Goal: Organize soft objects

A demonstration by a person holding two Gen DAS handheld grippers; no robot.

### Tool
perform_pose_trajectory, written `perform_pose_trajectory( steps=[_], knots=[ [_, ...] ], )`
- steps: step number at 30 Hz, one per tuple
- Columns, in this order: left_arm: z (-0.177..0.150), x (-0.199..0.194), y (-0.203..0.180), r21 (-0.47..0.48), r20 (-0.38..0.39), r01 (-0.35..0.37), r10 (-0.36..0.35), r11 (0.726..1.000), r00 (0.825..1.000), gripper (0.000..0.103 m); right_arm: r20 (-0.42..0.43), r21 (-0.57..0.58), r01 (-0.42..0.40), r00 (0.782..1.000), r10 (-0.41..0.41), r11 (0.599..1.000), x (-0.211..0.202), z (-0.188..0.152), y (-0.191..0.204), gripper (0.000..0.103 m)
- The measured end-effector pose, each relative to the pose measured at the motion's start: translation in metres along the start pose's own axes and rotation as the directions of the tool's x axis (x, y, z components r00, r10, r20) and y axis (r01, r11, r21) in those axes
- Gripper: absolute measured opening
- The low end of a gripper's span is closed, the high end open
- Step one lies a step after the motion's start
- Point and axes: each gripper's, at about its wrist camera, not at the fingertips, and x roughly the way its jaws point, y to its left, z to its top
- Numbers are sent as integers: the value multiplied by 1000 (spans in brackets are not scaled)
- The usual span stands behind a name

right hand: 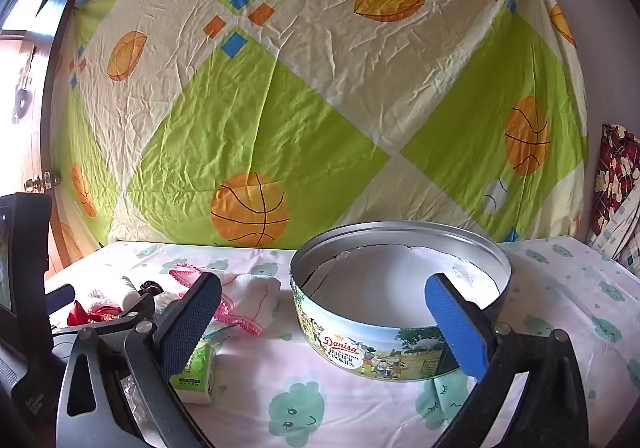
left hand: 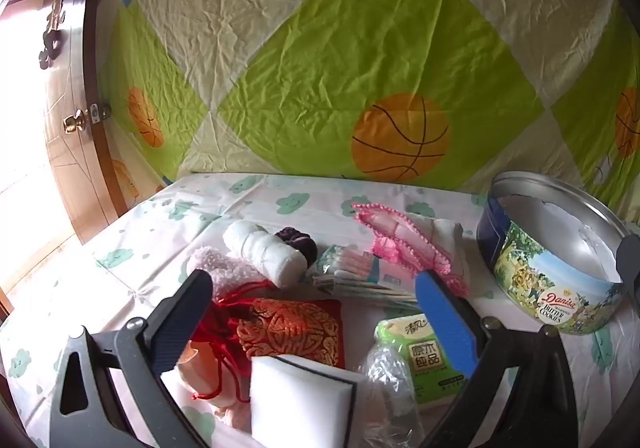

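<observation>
The landmark here is the round cookie tin (right hand: 400,312), which stands open, with only a white lining inside, on the cloud-printed sheet (right hand: 280,368).

The soft things lie in a loose heap to the left of the tin. The left gripper (left hand: 316,296) hangs over this heap, its jaws spread to the widest and nothing between the pads. Under its fingers I see a red and gold brocade pouch (left hand: 292,332) with red cords, and a white sponge block (left hand: 300,396) nearer to the camera. A green tissue pack (left hand: 424,356) lies beside the sponge, on the side toward the tin, with some clear plastic wrap (left hand: 384,372) partly over it. Farther from the camera than the pouch are a white rolled towel (left hand: 264,252), a dark scrunchie (left hand: 298,242), a fluffy pale cloth (left hand: 224,268) and a pack of cotton swabs (left hand: 352,268). A white cloth with pink crochet edge (left hand: 400,244) is the piece of the heap closest to the tin.

The left gripper tilts clearly downward to the heap. The right gripper (right hand: 324,316) is more near to level and faces the tin directly; its jaws are also fully apart and hold nothing, and the tin's wall appears between the two fingers, not touched by them.

Behind all hangs a green and cream sheet with basketballs (right hand: 320,108), and a wooden door (left hand: 76,152) is far left of the tin.
</observation>
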Motion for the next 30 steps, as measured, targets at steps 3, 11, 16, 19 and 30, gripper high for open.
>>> perform_pose_trajectory(
  steps=[3,11,16,19,30],
  knots=[
    [0,0,0,-1,-1,1,-1,1000,1000,103,-1,-2,2,1000,-2,1000,0,0,0,103],
    [1,-2,-9,-6,-3,-7,7,1000,1000,103,2,-4,3,1000,-3,1000,1,0,1,103],
    [-1,1,-7,-1,-7,10,-10,1000,1000,103,-2,-4,2,1000,-2,1000,3,-1,4,103],
    [-1,1,-6,-2,-8,12,-12,1000,1000,103,-3,-4,2,1000,-2,1000,1,-1,1,103],
    [-1,1,-5,-4,-8,14,-14,1000,1000,103,-1,-19,6,1000,-6,1000,2,-2,2,103]
  ],
)
